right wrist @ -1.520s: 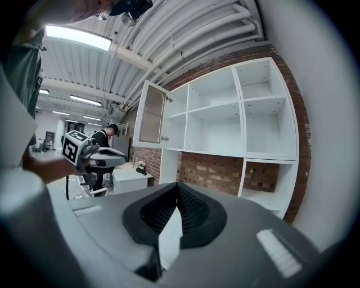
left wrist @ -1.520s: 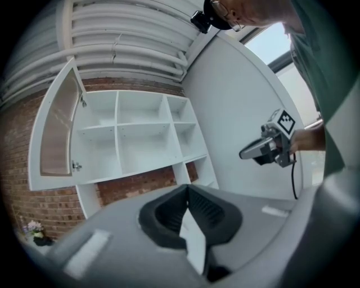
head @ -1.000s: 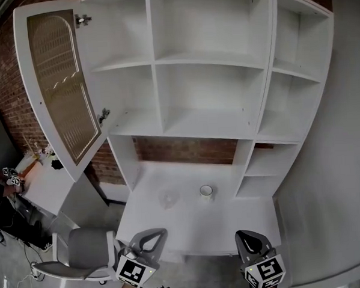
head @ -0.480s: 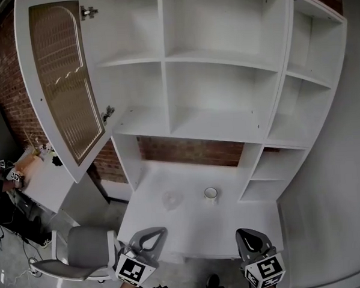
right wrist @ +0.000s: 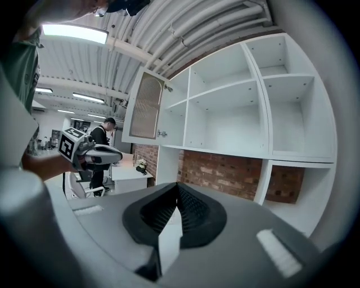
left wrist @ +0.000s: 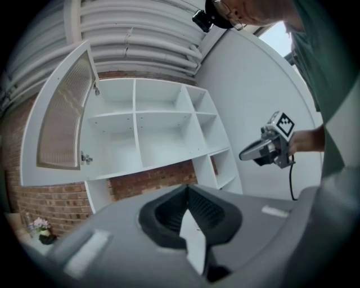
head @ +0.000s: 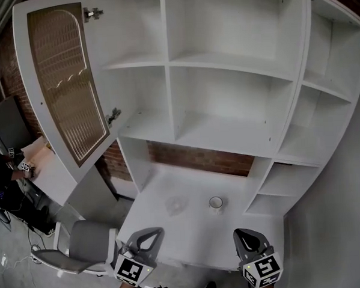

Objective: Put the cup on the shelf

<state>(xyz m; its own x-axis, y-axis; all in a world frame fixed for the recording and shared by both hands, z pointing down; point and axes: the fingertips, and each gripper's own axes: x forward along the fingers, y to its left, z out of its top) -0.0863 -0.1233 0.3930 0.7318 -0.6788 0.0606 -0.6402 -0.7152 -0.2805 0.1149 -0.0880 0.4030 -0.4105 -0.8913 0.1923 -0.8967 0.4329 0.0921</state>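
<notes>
- Both the left gripper (head: 146, 237) and the right gripper (head: 247, 239) are now nearer the shelf unit (head: 224, 66) than a second ago.
- Their jaws are closed and hold nothing.
- The cup (head: 216, 203) stands untouched on the desk (head: 191, 233); grasping and placing it are left.

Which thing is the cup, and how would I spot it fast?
Find the big white shelf unit, then look down to the white desk under it. The cup stands there toward the right, small, white and round with an open top. The faint see-through thing to its left is much paler.
</notes>
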